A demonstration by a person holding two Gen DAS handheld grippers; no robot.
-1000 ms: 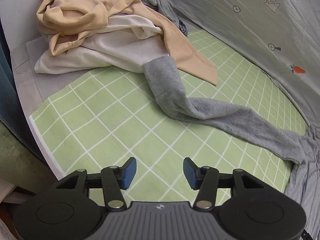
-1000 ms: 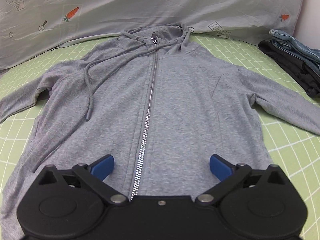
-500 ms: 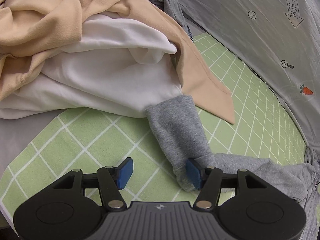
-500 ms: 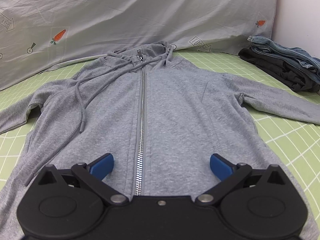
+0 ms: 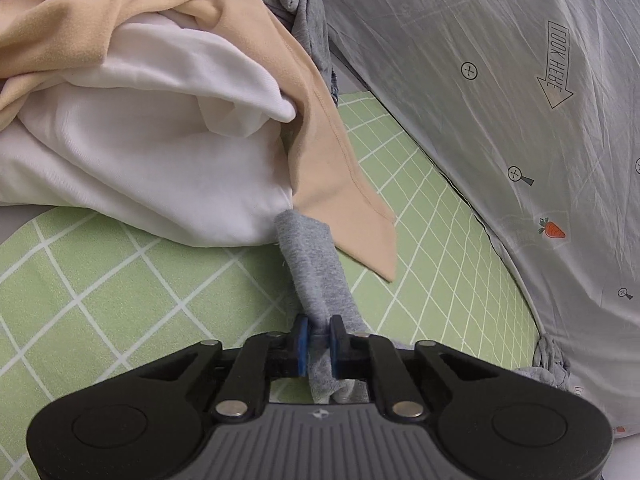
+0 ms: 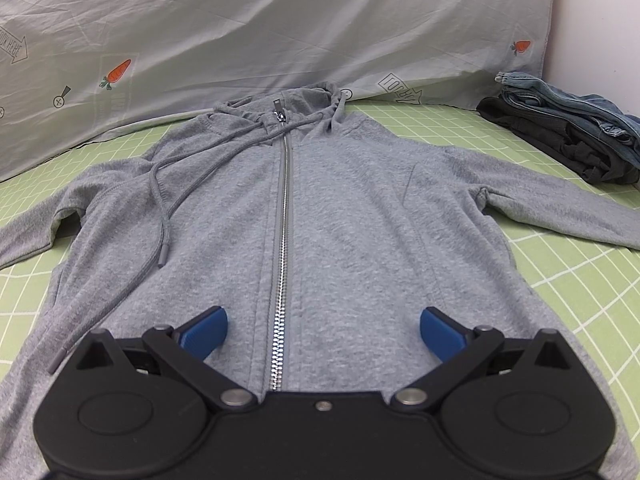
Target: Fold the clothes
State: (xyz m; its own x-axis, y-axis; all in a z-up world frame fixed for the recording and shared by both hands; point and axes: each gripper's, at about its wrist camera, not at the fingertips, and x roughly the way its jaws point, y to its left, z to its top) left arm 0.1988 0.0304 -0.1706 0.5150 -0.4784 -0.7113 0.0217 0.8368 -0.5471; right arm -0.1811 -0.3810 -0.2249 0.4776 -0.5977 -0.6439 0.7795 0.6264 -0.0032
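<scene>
A grey zip hoodie (image 6: 340,216) lies flat, front up, on the green checked mat (image 6: 580,276), hood toward the back, both sleeves spread out. Its silver zipper (image 6: 282,264) runs down the middle and a drawstring (image 6: 160,216) trails left. My right gripper (image 6: 322,330) hovers open over the lower front, blue pads either side of the zipper. In the left wrist view my left gripper (image 5: 319,340) is shut on the hoodie's grey sleeve (image 5: 316,272) near the cuff, whose end touches a pile of clothes.
A heap of white (image 5: 152,152) and beige (image 5: 332,168) garments lies at the mat's left end. A grey carrot-print sheet (image 6: 280,28) rises behind the mat. Folded jeans and dark clothes (image 6: 568,136) are stacked at the far right by a white wall.
My left gripper has moved in toward the pile and closed on the sleeve, which it stood open beside before. The right gripper has dropped slightly lower over the hoodie and stays open.
</scene>
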